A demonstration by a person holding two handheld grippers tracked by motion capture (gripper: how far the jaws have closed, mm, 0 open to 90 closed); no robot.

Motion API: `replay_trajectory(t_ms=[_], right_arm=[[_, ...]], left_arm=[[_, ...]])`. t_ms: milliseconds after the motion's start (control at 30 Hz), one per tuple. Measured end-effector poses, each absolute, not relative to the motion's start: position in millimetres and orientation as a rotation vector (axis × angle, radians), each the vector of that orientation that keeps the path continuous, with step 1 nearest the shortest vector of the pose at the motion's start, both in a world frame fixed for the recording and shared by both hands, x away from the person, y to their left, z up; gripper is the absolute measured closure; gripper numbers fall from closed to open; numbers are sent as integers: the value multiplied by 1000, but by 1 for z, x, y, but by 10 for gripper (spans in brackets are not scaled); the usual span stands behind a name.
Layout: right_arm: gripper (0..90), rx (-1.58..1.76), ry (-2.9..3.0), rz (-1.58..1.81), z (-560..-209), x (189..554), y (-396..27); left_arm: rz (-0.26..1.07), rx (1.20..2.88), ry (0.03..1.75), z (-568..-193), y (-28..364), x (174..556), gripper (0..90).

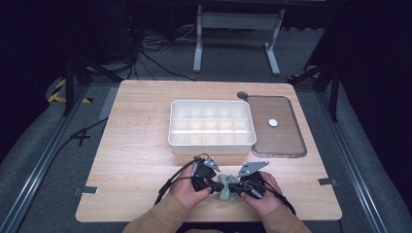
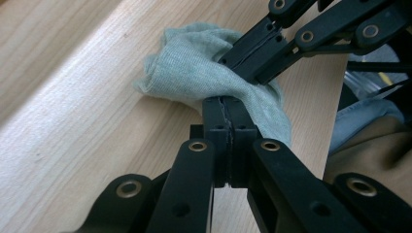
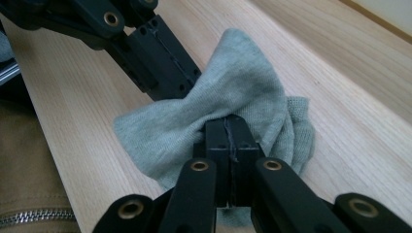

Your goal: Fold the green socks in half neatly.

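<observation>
Both tongs pinching one grey-green cloth at the counter's near edge

High view: we keep left tongs and right tongs level, cloth low in frame, pulling evenly. Left gripper view: our jaws clamp the cloth mid-frame. Right gripper view: jaws clamp the cloth centre; hands face inward.

This looks like a lab or recording studio rather than a home. A single wooden counter stands on grey carpet amid dark drapes, with loose cables trailing across the floor behind it, black stand legs at the sides, yellow-black hazard tape and a metal frame beyond.
</observation>
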State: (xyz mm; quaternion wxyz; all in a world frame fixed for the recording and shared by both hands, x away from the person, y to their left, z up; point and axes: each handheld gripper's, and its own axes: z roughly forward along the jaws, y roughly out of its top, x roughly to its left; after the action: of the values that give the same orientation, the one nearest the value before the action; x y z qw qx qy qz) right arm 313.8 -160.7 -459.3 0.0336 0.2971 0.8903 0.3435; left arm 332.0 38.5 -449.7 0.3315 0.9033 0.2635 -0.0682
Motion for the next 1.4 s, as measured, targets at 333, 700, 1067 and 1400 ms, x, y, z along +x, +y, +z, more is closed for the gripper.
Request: replay_trajectory(t_ms=[333, 700, 1067, 1400], right_arm=[[900, 930, 2766, 1094, -461, 317, -155], [900, 921, 2747, 1080, -461, 315, -160], [900, 987, 2743, 1120, -463, 317, -165], [900, 972, 2744, 1065, -459, 309, -156]], left_arm=[[-220, 2291, 654, -444, 40, 329, 900], [-131, 2391, 735, -439, 60, 333, 878], [-145, 2518, 645, -456, 37, 328, 879], [-111, 2519, 539, -446, 32, 325, 875]])
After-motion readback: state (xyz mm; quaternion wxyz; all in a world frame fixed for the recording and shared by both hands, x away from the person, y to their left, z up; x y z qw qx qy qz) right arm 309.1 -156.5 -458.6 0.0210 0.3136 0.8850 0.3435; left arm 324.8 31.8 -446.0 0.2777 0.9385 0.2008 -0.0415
